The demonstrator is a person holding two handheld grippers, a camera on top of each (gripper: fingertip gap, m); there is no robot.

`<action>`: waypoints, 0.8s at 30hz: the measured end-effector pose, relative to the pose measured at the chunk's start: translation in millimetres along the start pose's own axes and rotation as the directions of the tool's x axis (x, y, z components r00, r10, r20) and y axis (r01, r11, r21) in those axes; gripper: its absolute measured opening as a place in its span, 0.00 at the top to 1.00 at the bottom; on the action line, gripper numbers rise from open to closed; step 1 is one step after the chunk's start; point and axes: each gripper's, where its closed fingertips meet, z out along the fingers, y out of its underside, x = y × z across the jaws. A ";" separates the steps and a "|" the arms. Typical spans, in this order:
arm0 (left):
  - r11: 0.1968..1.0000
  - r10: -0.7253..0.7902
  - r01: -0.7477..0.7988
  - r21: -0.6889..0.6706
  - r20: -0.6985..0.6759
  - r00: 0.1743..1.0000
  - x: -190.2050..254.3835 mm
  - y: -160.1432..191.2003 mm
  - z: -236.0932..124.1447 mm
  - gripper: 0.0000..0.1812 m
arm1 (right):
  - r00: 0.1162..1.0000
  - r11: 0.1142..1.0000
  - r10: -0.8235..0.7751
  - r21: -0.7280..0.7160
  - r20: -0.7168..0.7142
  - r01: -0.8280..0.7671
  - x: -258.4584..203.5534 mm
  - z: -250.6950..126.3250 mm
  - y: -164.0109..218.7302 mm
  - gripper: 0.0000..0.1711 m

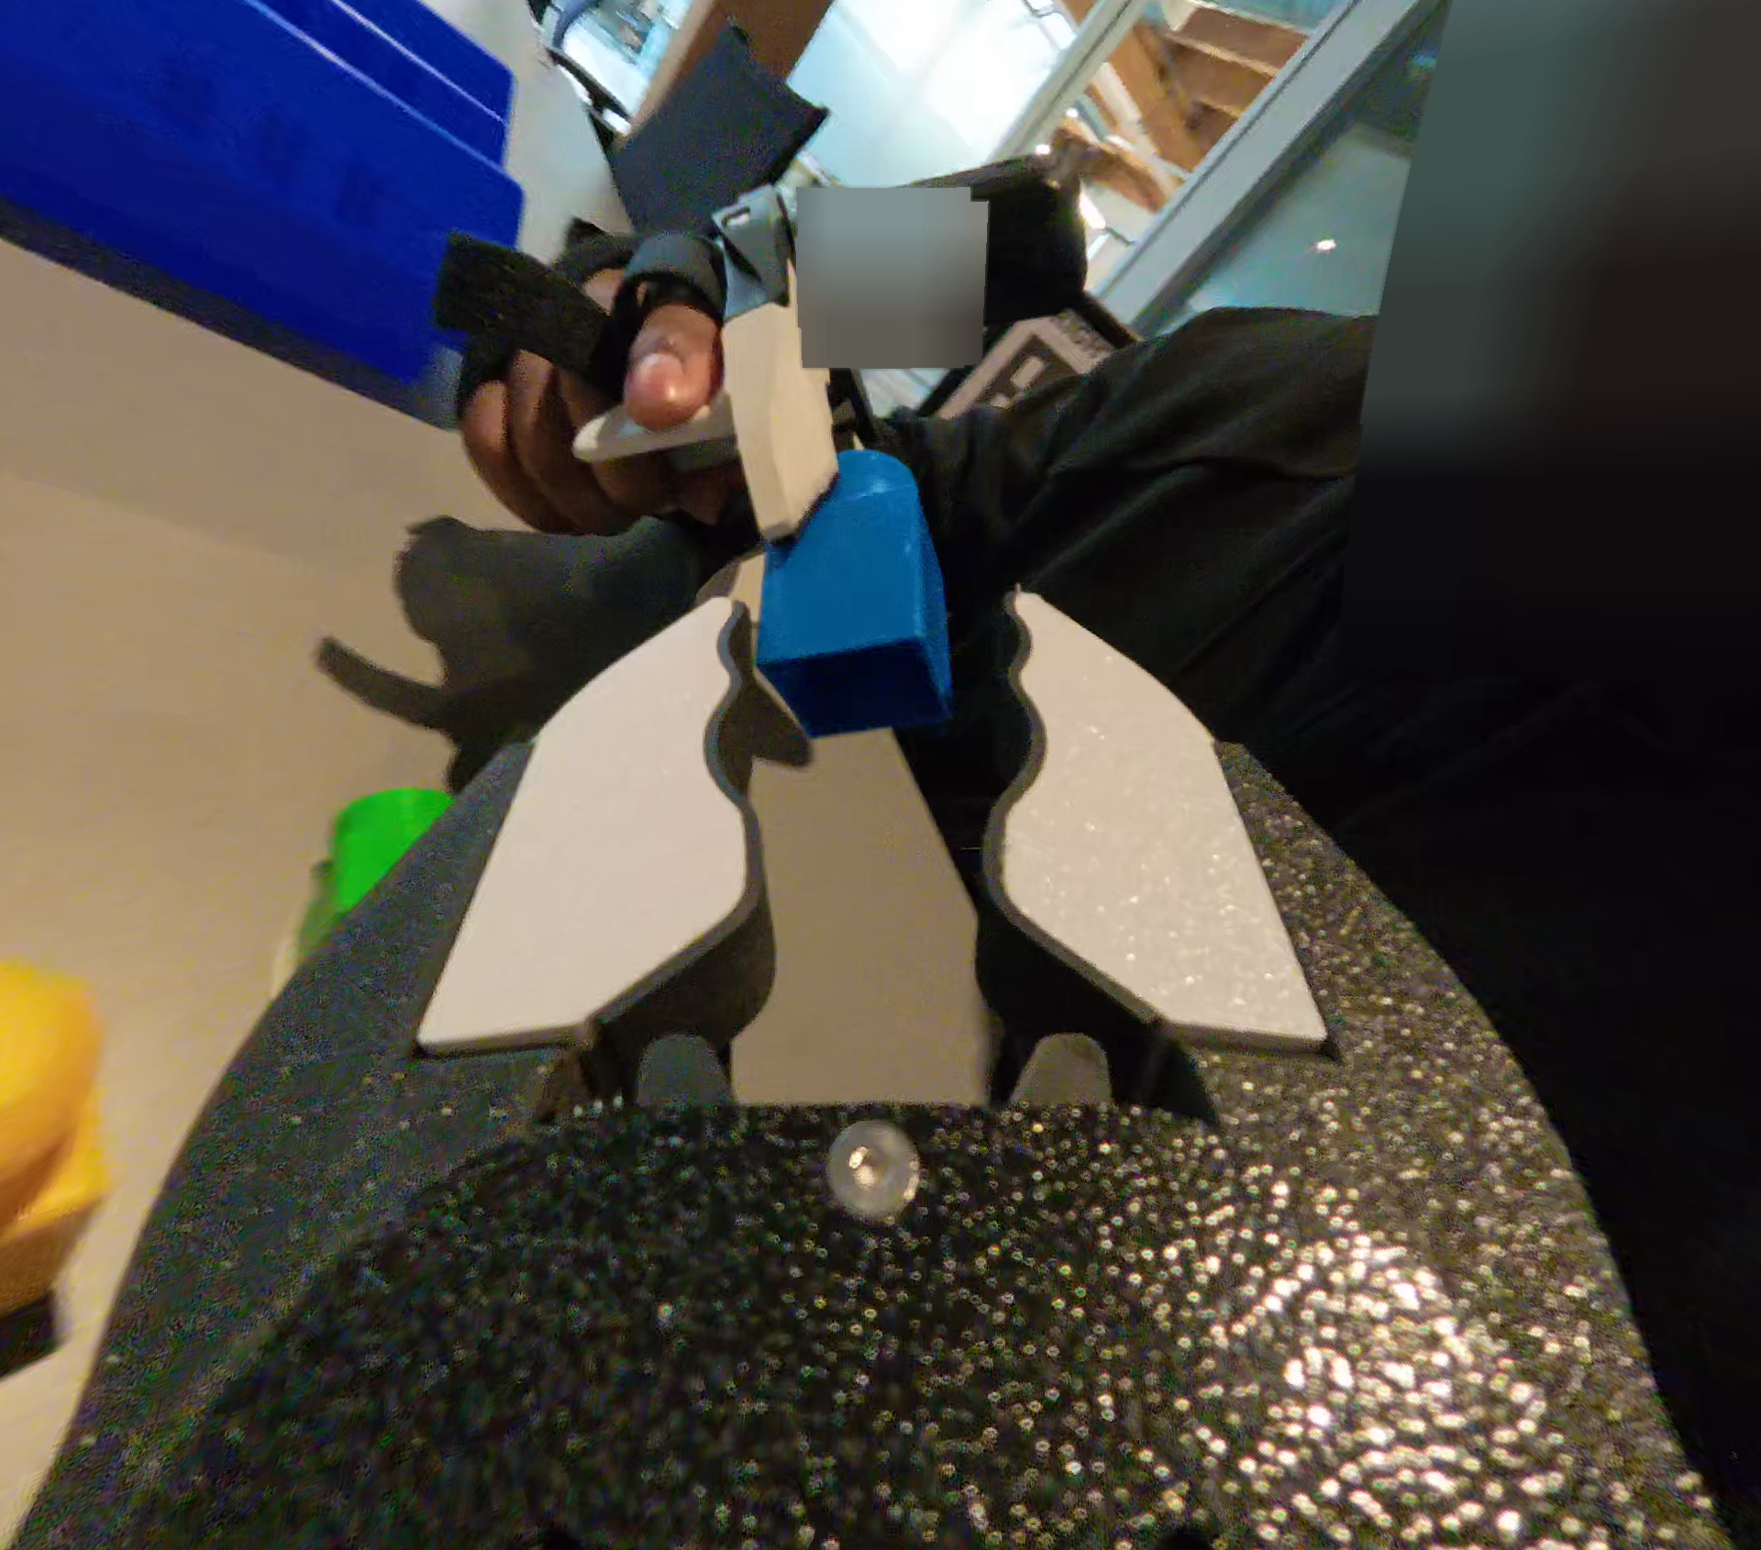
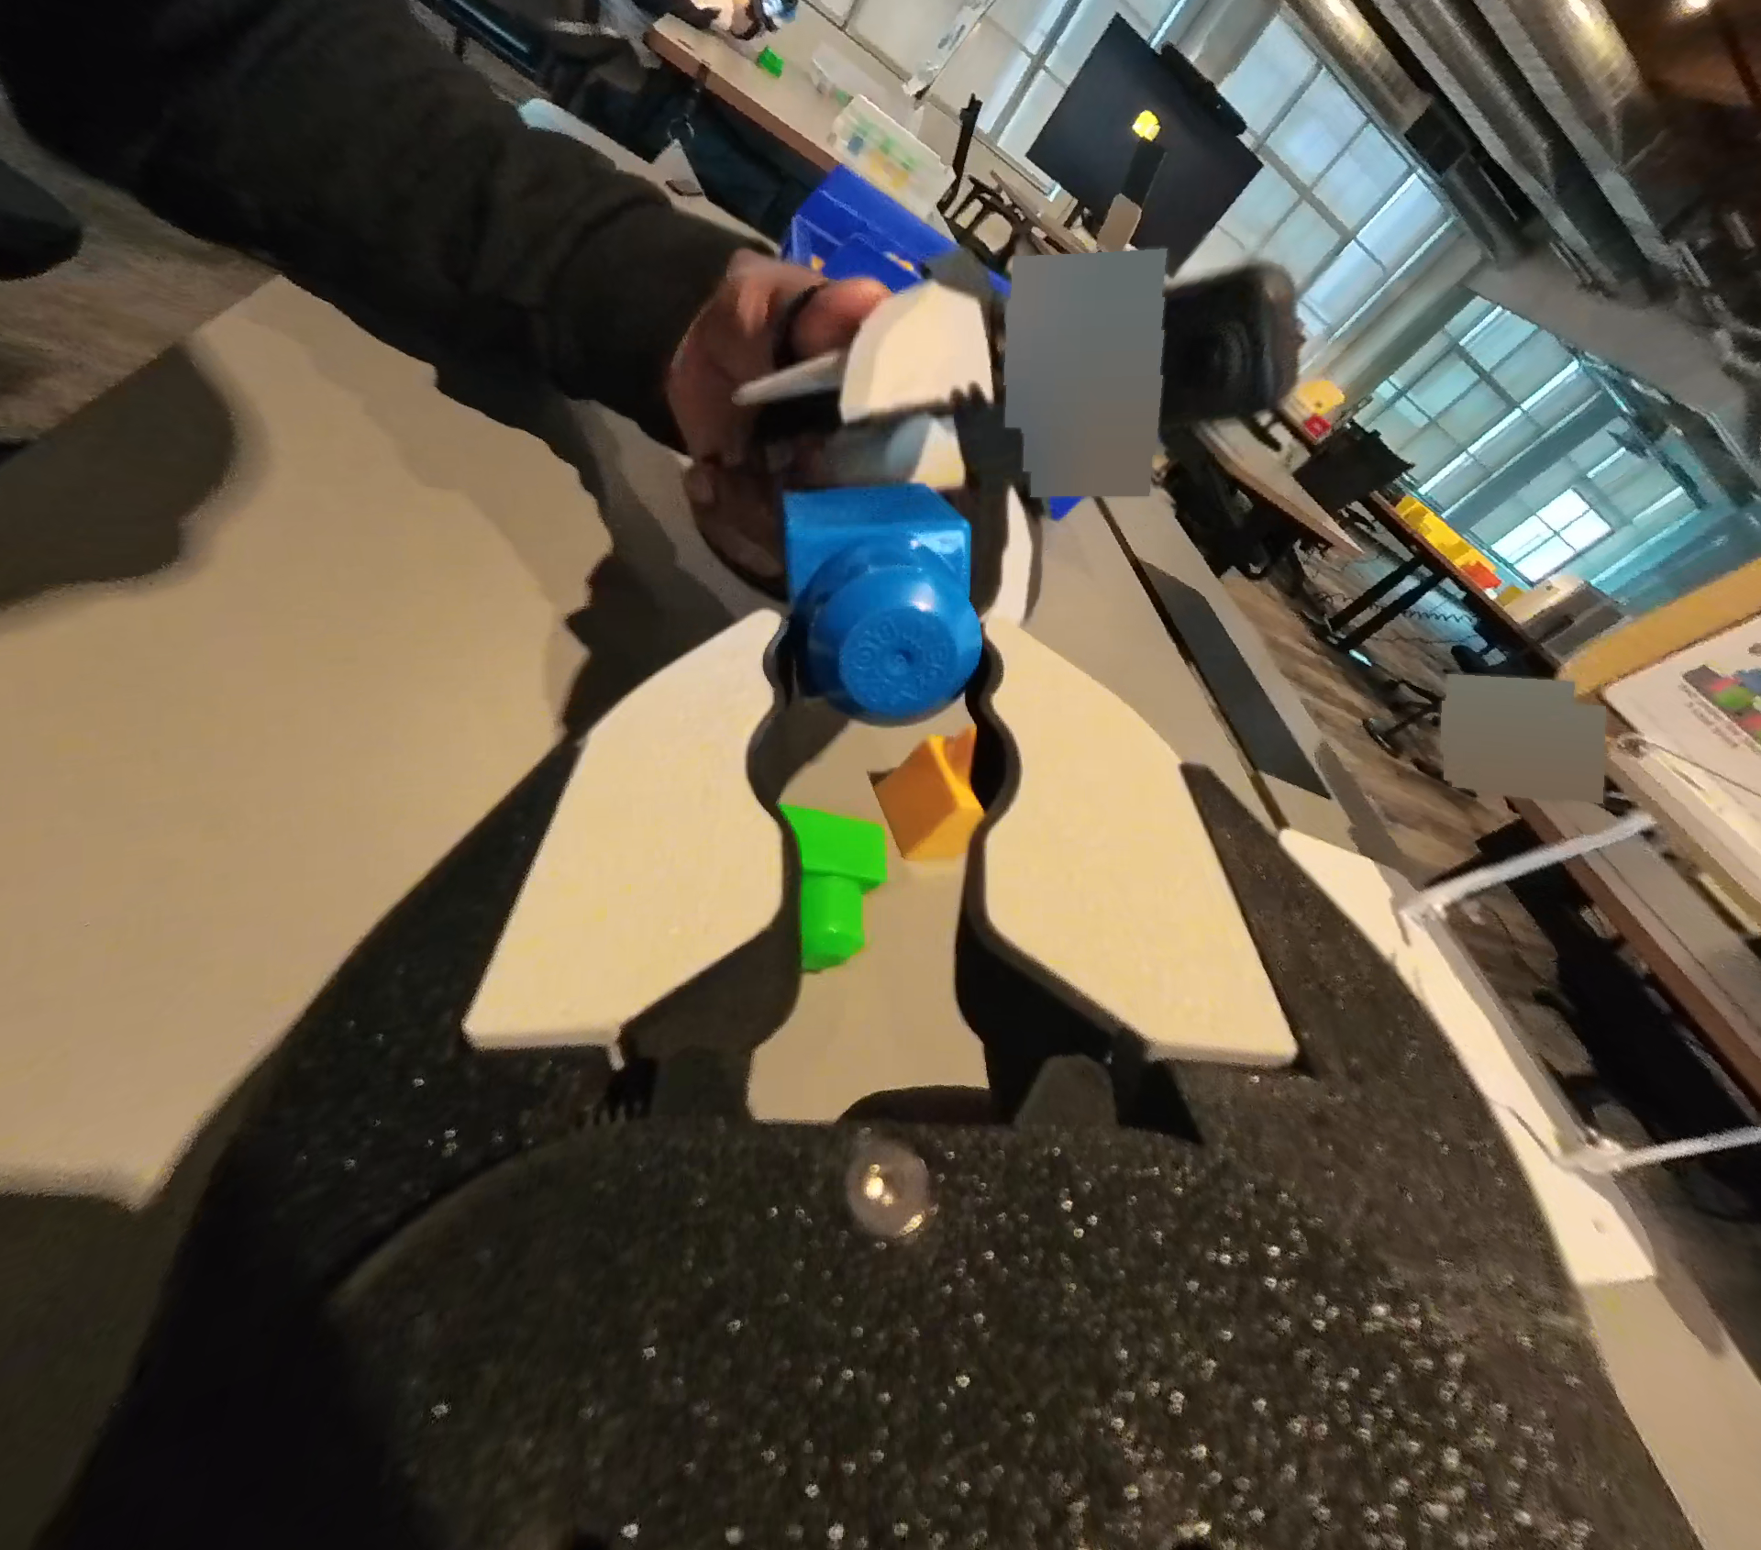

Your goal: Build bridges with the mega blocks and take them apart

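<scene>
A blue mega block is held up in the air between my two grippers. My right gripper is shut on its round stud, which faces the right wrist camera. In the left wrist view the same block hangs from the right gripper's fingers, hollow base toward me. My left gripper is open, its tips on either side of the block's base; the left tip is at the block's edge and the right tip stands apart. The left gripper's fingers show just behind the block.
A green block and an orange block lie on the beige table below. A green block and a yellow block lie at the left. Blue bins stand at the back. The table's edge runs at the right. My two grippers' fingertips are within a few centimetres of each other.
</scene>
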 end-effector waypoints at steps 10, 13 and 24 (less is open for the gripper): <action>0.961 0.257 -0.149 -0.234 0.542 0.800 -67.4 5.1 -88.6 0.71 | 0.961 0.857 0.265 -0.438 -0.083 -0.274 44.7 -18.6 87.3 0.80; 0.959 0.252 -0.124 -0.256 0.563 0.787 -83.7 15.3 -89.8 0.71 | 0.938 0.747 0.344 -0.591 -0.050 -0.305 44.7 -13.7 107.9 0.80; 0.809 0.536 -0.521 -0.271 0.705 0.465 -94.7 -18.5 -111.7 0.46 | 0.892 0.612 0.446 -0.753 0.076 -0.242 46.2 11.8 128.7 0.80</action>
